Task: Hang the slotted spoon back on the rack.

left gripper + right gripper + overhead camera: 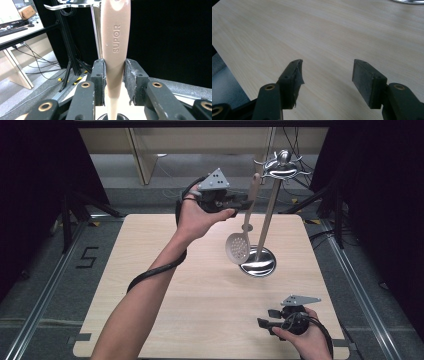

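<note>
Even, soft light falls from above on the pale wooden table (210, 310), with only faint shadows. The shiny round metal base (258, 265) shows bright glare. The sides of the high view are very dark. In the right gripper view the near black jaws look slightly blurred and the table grain is soft.

A pale wooden desk (200, 310) stood on grey floor (45, 270) marked with a black "5" (86, 257). Black curtains (30, 180) hung at both sides. Cables (295, 140) lay behind, near a light cabinet (200, 140).
</note>
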Demonstrator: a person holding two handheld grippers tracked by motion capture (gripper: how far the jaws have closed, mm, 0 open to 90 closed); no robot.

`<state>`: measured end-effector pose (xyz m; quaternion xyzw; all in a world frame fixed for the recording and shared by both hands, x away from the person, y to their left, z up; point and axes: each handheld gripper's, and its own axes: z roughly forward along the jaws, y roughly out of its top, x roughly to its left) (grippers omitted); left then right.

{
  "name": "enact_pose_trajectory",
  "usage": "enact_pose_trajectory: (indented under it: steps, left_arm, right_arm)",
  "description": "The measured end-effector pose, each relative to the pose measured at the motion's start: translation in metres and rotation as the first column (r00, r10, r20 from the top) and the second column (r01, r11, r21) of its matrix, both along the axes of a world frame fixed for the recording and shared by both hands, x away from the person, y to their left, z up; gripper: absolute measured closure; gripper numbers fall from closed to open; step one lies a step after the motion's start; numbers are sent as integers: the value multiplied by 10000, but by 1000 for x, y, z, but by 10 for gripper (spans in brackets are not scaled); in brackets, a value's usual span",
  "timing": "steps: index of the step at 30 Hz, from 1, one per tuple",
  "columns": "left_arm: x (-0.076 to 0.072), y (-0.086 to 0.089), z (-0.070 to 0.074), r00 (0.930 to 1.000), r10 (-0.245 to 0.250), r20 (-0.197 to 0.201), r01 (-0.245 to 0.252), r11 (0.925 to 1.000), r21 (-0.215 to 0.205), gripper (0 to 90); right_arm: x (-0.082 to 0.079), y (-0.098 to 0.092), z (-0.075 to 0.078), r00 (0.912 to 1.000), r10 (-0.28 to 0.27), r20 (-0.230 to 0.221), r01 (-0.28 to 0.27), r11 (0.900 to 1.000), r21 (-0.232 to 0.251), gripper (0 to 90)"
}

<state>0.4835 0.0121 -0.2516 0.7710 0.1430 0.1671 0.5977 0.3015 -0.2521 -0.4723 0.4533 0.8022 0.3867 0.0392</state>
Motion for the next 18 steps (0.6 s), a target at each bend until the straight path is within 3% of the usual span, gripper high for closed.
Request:
enact_pose_trajectory:
  steps: [12, 13, 14, 18]
  left_arm:
    - [9, -7, -3, 9995, 84, -300, -87, 9999, -118, 697]
    - [10, -7, -3, 9995, 97, -313, -100, 9999, -106, 697]
    - [11, -7, -4, 9992, 108, -377, -113, 9999, -125, 697]
    - [12, -8, -5, 9991, 145, -401, -149, 9998, -96, 697]
  right_arm:
    - [0, 0, -1, 10000, 30, -37, -30, 9999, 120, 417]
    - [-2, 2, 0, 9995, -130, -300, 138, 9996, 255, 417]
    - [-1, 1, 0, 9999, -68, -143, 70, 9999, 145, 417]
    - [-1, 1, 0, 9998, -40, -207, 43, 9999, 152, 417]
